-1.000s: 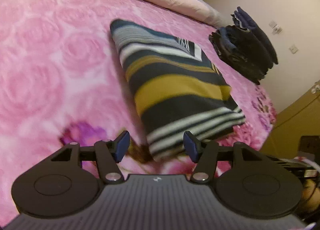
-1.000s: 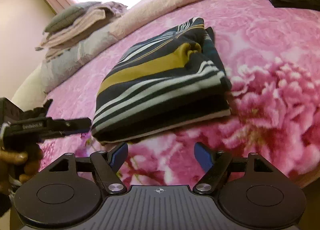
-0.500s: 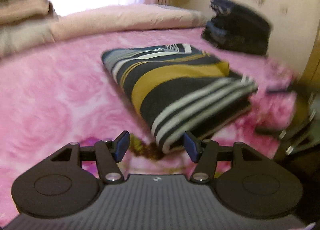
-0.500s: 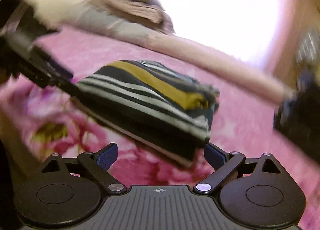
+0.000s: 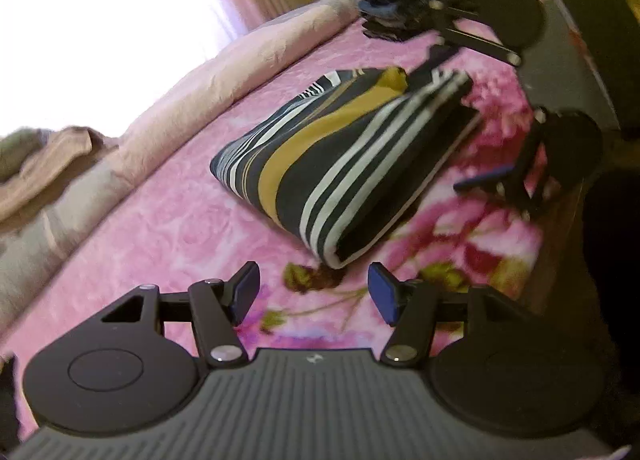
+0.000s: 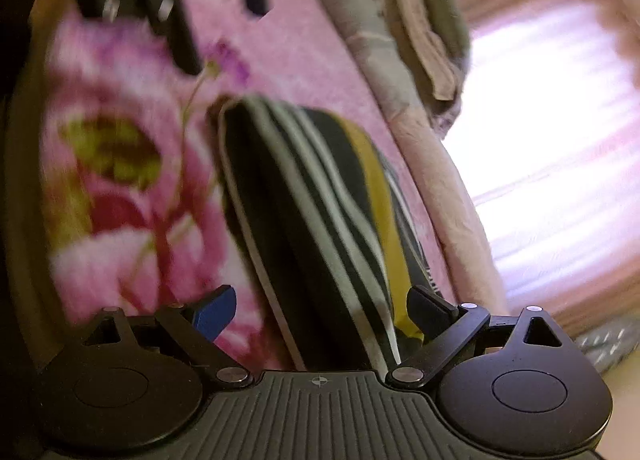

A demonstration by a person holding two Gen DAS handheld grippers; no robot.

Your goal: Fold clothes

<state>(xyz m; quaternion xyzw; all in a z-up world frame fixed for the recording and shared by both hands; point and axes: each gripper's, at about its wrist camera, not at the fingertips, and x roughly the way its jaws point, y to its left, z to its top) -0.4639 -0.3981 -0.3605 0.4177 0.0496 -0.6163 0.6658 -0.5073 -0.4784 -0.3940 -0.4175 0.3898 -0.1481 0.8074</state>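
Right gripper point(image 6: 320, 316) closing, fingers straddling folded navy-white-mustard striped garment point(image 6: 320, 220), left gripper point(image 5: 312, 292) half-open, empty; risk: one-sided pinch unravels fold on pink floral bedspread point(image 5: 160, 228).

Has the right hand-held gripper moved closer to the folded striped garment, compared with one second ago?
Yes. The right hand-held gripper has advanced toward the striped garment on the pink blanket; the garment's end now lies between its closing jaws, ungripped.

Striped garment point(image 5: 344, 164) lies folded (black, white, mustard) on the bed.
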